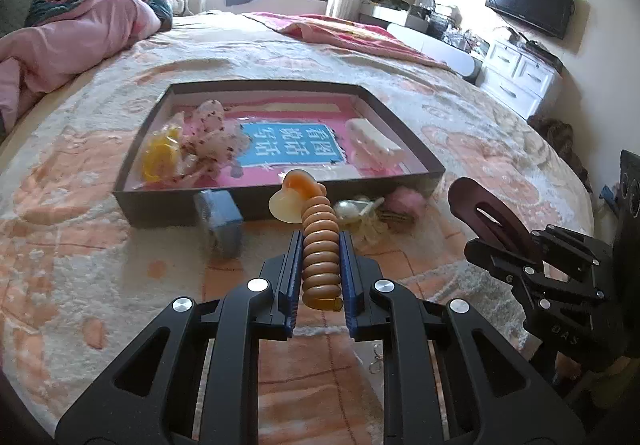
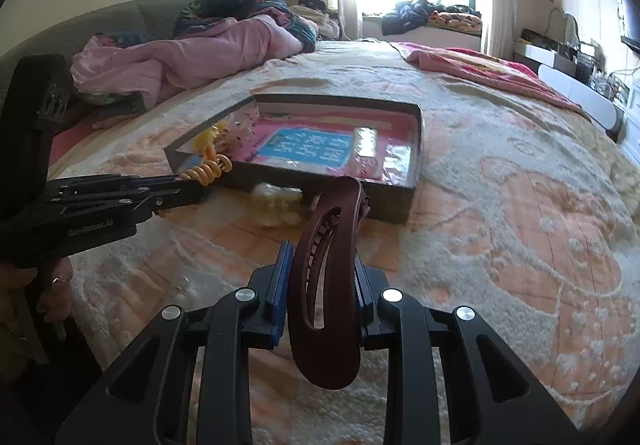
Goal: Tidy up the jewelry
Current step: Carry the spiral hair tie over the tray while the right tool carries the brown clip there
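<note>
While both of my tools hover over the bed, the shallow dark tray [image 1: 276, 201] on the peach-patterned blanket [image 1: 100, 245] is my landmark. My left gripper [image 1: 320, 245] is clamped on an amber spiral hair tie [image 1: 320, 245], the coil squeezed between the blue pads, its far end reaching the tray's near wall. My right gripper [image 2: 322, 265] is clamped on a dark brown claw clip [image 2: 324, 285], which stands upright between the jaws and rises toward the tray's near right corner.

Inside the tray, a yellow hair tie [image 1: 160, 157] and a speckled white scrunchie [image 1: 212, 137] lie at the left end, a blue label with white characters [image 1: 290, 145] sits in the middle, and a white clip [image 1: 374, 143] lies at the right end.

Outside the tray, against its near wall, I see a blue comb-like clip [image 1: 220, 221] on the left, then a pearl-trimmed cream bow [image 1: 360, 217] and a pink fluffy piece [image 1: 406, 201] toward the right.
</note>
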